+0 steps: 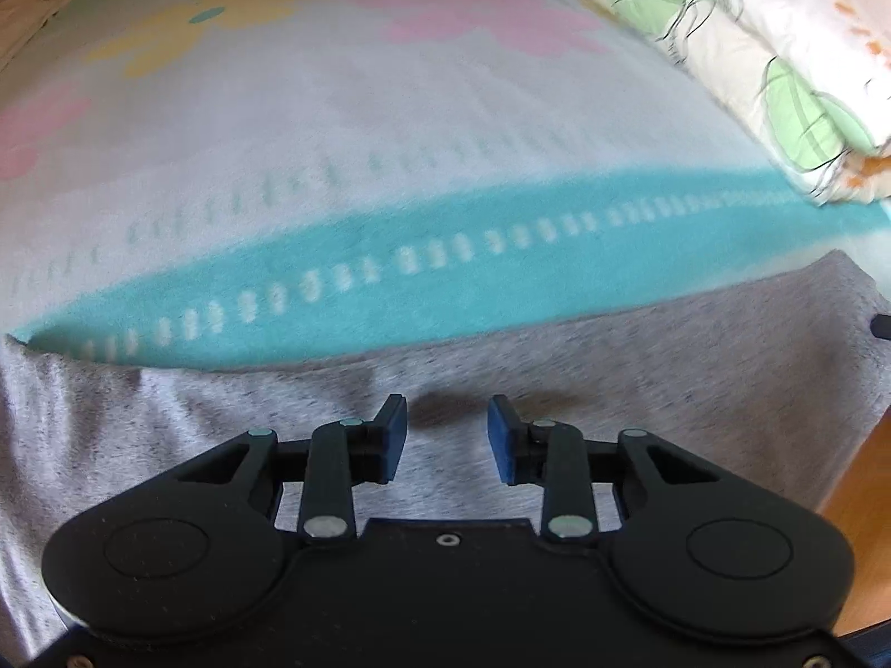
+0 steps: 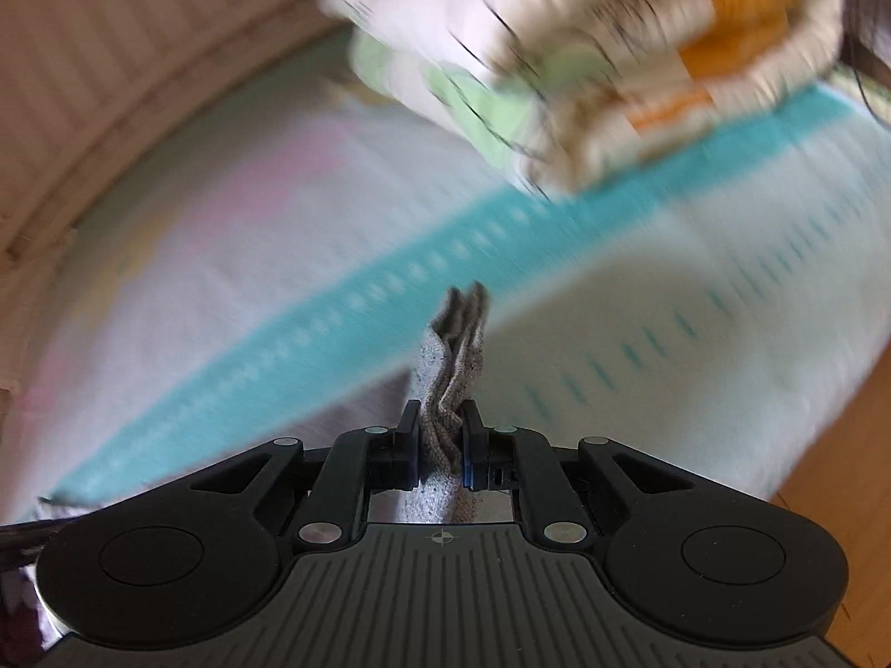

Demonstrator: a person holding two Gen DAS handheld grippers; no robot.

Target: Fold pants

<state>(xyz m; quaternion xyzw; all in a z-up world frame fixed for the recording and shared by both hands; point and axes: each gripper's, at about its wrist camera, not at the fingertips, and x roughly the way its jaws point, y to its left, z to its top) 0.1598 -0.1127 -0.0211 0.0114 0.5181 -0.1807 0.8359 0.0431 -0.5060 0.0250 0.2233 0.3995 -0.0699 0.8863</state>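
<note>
Grey heathered pants (image 1: 612, 367) lie spread on a bed with a white, teal-striped blanket (image 1: 390, 156). My left gripper (image 1: 447, 434) is open and empty, hovering just over the grey cloth. In the right wrist view, my right gripper (image 2: 441, 448) is shut on a bunched fold of the grey pants (image 2: 454, 367), which sticks up between the pads and is lifted over the blanket (image 2: 278, 256). The view is blurred by motion.
A folded quilt with green and orange prints (image 1: 752, 55) lies at the far right of the bed; it also shows in the right wrist view (image 2: 584, 55). Wooden floor (image 1: 857, 501) lies past the bed's right edge. A ribbed headboard or wall (image 2: 111, 55) stands at left.
</note>
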